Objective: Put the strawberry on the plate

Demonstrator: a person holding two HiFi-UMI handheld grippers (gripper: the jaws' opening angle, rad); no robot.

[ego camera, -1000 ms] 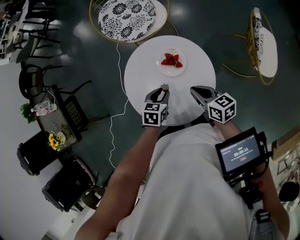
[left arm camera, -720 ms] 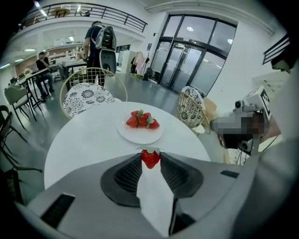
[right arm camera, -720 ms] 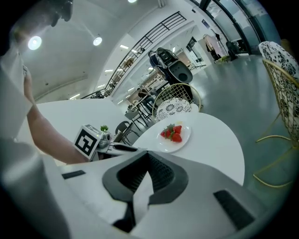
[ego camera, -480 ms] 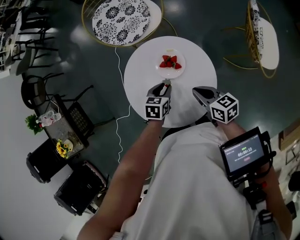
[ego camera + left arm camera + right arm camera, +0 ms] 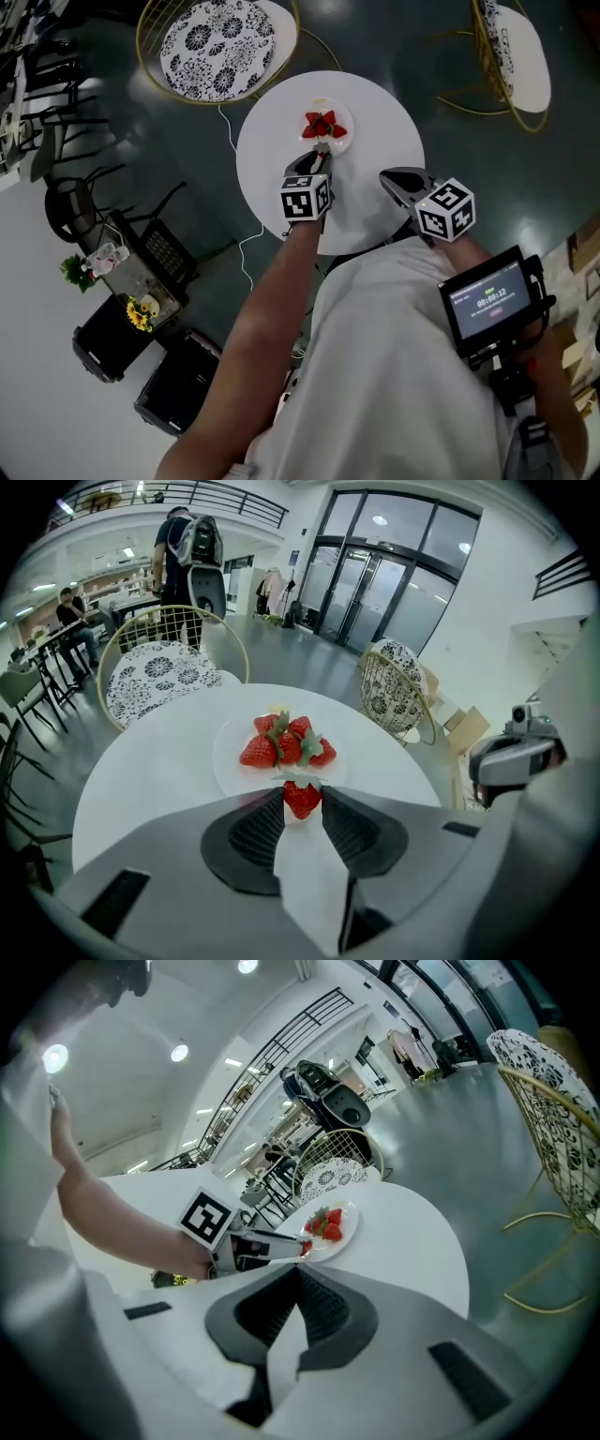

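Nearest the person, over the near right part of the round white bench (image 5: pixel 375 122), the right gripper (image 5: pixel 394 178) hung with its jaws pressed together, holding nothing. Farther out, the left gripper (image 5: pixel 320 154) had its jaws pinching a strawberry (image 5: pixel 302 800) by its sides, leaf cap up, at the near rim of the plate (image 5: pixel 230 761); whether it touched could not be told. Beyond it, other strawberries (image 5: pixel 281 747) lay heaped mid-plate. Past the bench stood a patterned-cushion chair (image 5: pixel 206 47).
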